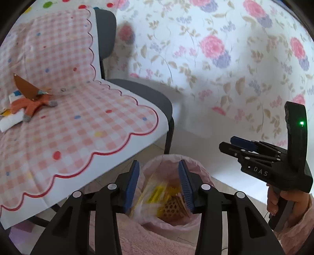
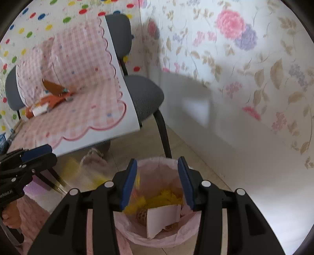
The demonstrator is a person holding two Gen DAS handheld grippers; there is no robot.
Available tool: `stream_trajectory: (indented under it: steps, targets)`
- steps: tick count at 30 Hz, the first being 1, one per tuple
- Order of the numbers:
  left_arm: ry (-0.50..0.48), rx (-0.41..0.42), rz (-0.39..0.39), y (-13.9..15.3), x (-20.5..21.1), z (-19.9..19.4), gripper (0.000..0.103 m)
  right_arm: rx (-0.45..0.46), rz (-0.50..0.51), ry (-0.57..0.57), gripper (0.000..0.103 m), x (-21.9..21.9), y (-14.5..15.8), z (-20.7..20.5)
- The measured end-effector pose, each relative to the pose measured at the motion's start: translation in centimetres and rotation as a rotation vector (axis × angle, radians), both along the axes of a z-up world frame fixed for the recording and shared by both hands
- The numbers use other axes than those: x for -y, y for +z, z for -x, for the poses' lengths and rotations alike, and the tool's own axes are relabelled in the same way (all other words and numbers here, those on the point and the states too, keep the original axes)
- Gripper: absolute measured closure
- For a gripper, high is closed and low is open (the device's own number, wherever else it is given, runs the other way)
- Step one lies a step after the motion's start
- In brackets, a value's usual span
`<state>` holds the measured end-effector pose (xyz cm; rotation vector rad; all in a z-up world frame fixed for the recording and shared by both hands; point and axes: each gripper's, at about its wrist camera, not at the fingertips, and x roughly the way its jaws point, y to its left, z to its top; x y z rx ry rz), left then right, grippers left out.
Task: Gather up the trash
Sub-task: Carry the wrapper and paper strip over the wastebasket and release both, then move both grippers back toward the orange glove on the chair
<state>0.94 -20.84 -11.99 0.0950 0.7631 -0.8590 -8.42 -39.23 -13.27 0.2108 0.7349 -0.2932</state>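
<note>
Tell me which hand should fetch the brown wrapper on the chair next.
Left, probably. The left tool sits on the chair side of the bin, beside the checked cloth holding the brown wrapper; the right tool hangs toward the floral wall. Both are open.

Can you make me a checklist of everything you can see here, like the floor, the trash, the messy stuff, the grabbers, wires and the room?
Surface: pale tiled floor.
Job's things: bin with pink liner holds yellow wrappers and a white card; a blurred wrapper sits between the left fingers.
Clutter: orange toy and brown scrap on the checked cloth over the grey chair.
Grippers: left gripper and right gripper both open over the bin.
Cables: nothing seen.
Surroundings: floral wall, dotted wall.
</note>
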Motion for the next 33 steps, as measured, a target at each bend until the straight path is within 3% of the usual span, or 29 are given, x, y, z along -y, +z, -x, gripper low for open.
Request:
stream_trajectory:
  steps: [9, 19, 30, 33]
  targets:
    - [0.055, 0.040, 0.037, 2.0, -3.1, 0.3, 0.058, 0.048, 0.018, 0.023, 0.060, -1.8, 2.3, 0.4]
    - [0.239, 0.056, -0.008, 2.5, -8.5, -1.3, 0.054, 0.097, 0.030, 0.080, 0.060, -3.8, 4.6, -0.4]
    - [0.481, 0.046, -0.011, 4.0, -16.1, -5.1, 0.054, 0.109, 0.056, 0.260, 0.061, -8.7, 6.6, -6.8]
    - [0.533, 0.045, -0.015, 4.2, -17.6, -6.3, 0.049, 0.110, 0.058, 0.315, 0.061, -10.3, 7.0, -9.4]
